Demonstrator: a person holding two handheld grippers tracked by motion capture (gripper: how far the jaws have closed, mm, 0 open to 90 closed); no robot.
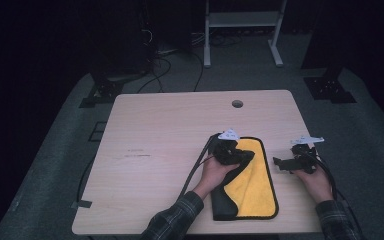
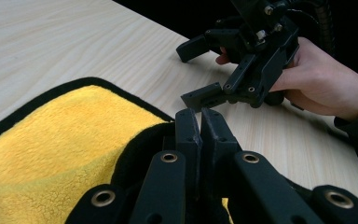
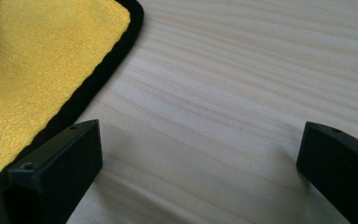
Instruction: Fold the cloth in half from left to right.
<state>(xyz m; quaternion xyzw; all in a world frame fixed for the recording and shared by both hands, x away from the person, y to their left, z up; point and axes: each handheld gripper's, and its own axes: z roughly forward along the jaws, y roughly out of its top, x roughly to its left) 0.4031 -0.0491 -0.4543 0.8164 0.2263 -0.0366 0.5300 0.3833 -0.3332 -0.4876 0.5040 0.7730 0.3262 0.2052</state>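
High view: your left claw (image 1: 241, 156) sits over the cloth (image 1: 254, 192), clenched on a black fold of it that lies turned back across the yellow pile. The cloth lies on the surface (image 1: 155, 150), under and just behind that claw, toward you. Your right claw (image 1: 283, 163) hovers just beside the cloth's right border, clear of it, jaws apart.

Left gripper view: your left claw (image 2: 200, 126) has its two jaws pressed flat together, with the black fold of cloth (image 2: 42, 144) gathered at their base. The yellow pile spreads to the claw's left. Ahead of it, your right claw (image 2: 196, 74) stands released above the bare surface (image 2: 74, 37).

Right gripper view: your right claw (image 3: 200, 154) is released, jaws wide apart over bare surface (image 3: 242, 70). The cloth (image 3: 37, 70), with its black border, lies just outside the left jaw.
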